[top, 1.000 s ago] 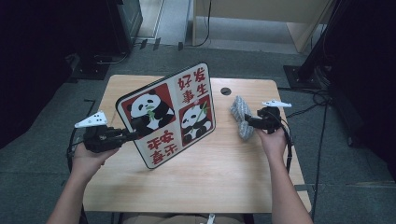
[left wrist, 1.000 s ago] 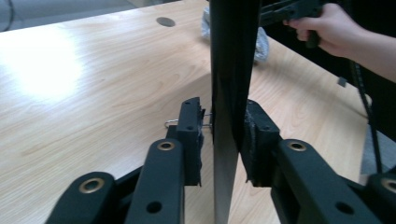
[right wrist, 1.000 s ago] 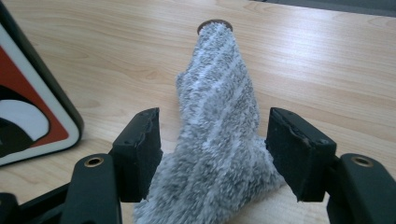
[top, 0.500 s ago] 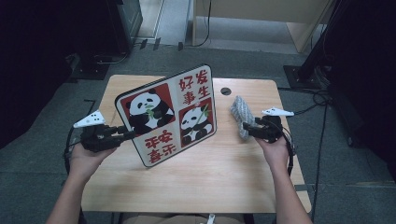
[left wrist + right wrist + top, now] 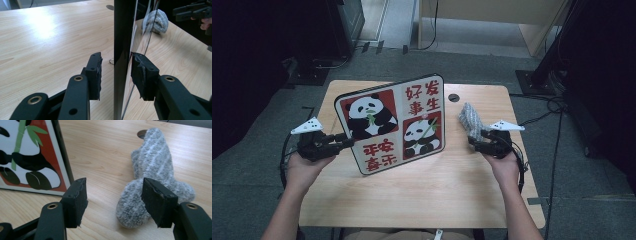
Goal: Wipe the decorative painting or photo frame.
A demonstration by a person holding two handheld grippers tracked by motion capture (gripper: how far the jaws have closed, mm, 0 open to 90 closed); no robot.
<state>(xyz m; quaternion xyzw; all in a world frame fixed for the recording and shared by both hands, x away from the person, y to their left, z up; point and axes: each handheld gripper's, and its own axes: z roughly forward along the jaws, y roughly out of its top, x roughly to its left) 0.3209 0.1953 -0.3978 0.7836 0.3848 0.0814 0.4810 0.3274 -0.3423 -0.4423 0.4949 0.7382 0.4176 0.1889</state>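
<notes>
A square panda board with red panels and Chinese characters stands tilted on its lower edge on the wooden table. My left gripper straddles its left edge. In the left gripper view the board's black edge sits between the jaws with a gap at the left pad; these jaws have just been opening. A grey knitted cloth lies right of the board. My right gripper is open just before it. The cloth rests on the table by the right pad, unpressed, with the board at left.
A round cable hole sits in the tabletop behind the cloth. Bare wood spreads in front of the board toward the near edge. Dark equipment and cables stand on the floor around the table. The right gripper appears far off in the left gripper view.
The left jaws have widened around the board's edge. The right hand has drawn a little toward the table's near side, away from the cloth. The board stays where it was.
</notes>
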